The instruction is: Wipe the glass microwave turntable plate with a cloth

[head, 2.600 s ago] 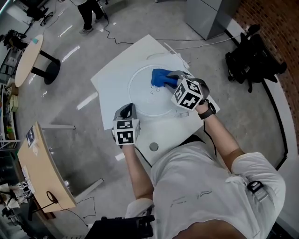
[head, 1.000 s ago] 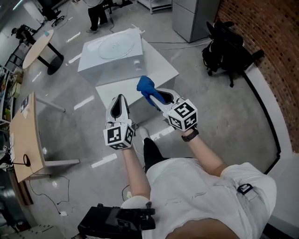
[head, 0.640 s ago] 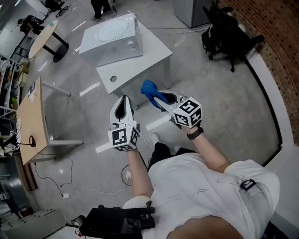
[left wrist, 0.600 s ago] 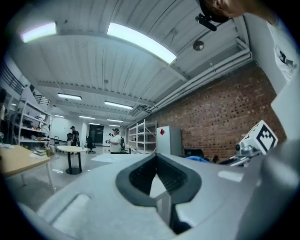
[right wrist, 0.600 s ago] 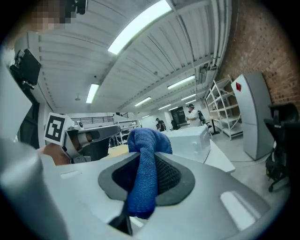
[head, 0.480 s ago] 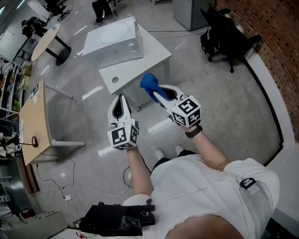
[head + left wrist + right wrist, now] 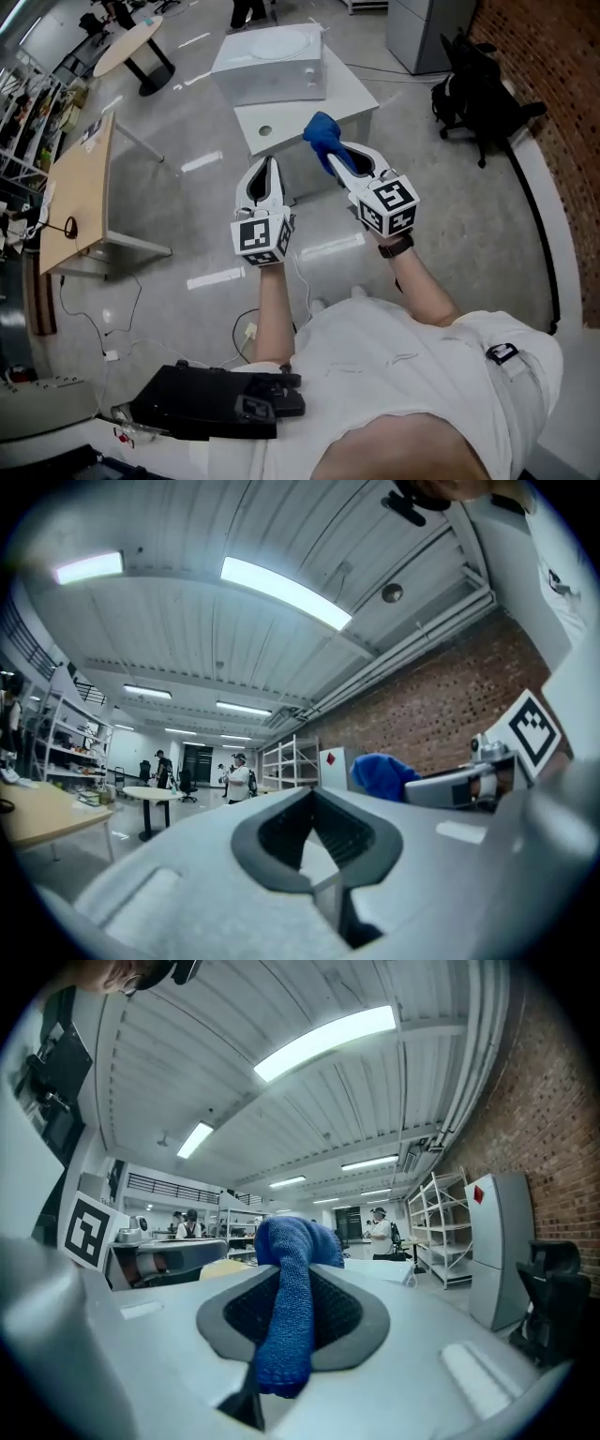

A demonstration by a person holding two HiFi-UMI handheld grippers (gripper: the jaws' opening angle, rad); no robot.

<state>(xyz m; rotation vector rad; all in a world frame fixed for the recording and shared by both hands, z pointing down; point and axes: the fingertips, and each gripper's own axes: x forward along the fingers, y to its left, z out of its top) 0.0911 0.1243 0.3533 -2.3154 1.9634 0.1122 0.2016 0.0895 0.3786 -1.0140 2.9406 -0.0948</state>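
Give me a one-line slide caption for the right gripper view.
Right gripper shut on a blue cloth, pointed out across the room beneath ceiling strip lights.

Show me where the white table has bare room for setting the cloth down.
The white table is bare in the strip between the microwave front and its near edge, broken only by the cable hole. The microwave top is taken up by the glass plate. The cloth is clamped in the right gripper.

an open lab hall: brick wall [image 7: 553, 66], polished concrete floor [image 7: 487, 216], metal racks [image 7: 439, 1227], desks [image 7: 82, 192], strip lights [image 7: 323, 1042].
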